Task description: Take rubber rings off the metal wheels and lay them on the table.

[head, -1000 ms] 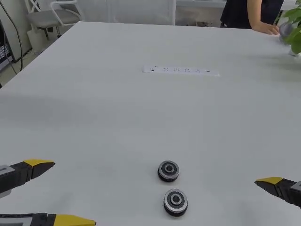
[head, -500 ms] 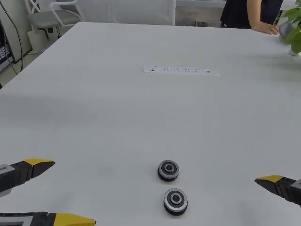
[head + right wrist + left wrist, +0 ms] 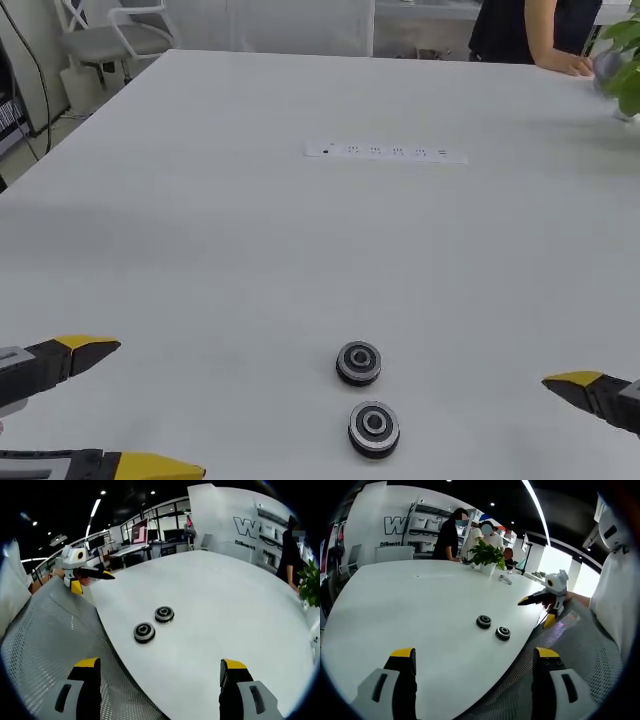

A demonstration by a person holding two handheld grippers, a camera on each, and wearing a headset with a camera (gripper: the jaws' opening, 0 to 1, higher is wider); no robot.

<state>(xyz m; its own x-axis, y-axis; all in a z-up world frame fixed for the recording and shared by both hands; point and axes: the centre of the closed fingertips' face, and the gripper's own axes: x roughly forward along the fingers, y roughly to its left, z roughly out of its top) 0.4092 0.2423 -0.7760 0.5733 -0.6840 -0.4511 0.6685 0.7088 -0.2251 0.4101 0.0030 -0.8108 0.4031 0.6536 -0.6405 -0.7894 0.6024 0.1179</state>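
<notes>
Two small round metal wheels (image 3: 358, 362) (image 3: 373, 429) are seen lying flat, close together but apart, near the front edge of the white table (image 3: 300, 250), roughly midway between the two grippers. The black rubber rings (image 3: 373, 453) are judged to be seated on the rims, so no ring has been laid on the table yet. The left gripper (image 3: 475, 655) is held off to the left with its yellow-tipped jaws spread wide and nothing between them. The right gripper (image 3: 160, 663) is held off to the right, jaws likewise spread and empty. Both are kept back from the wheels, well apart from them, probably so either wheel can be approached from its own side: one gripper to steady the metal, the other to peel the ring. In the head view the right gripper is cut off by the frame edge, one jaw tip being shown, and the left is cropped at the corner. Ring detail is too small to be read; whether each wheel carries one ring or more cannot be told. A white power strip (image 3: 385, 151) is seen mid-table, well clear. A grey mesh surface (image 3: 45, 645) below the table edge cannot be identified.
</notes>
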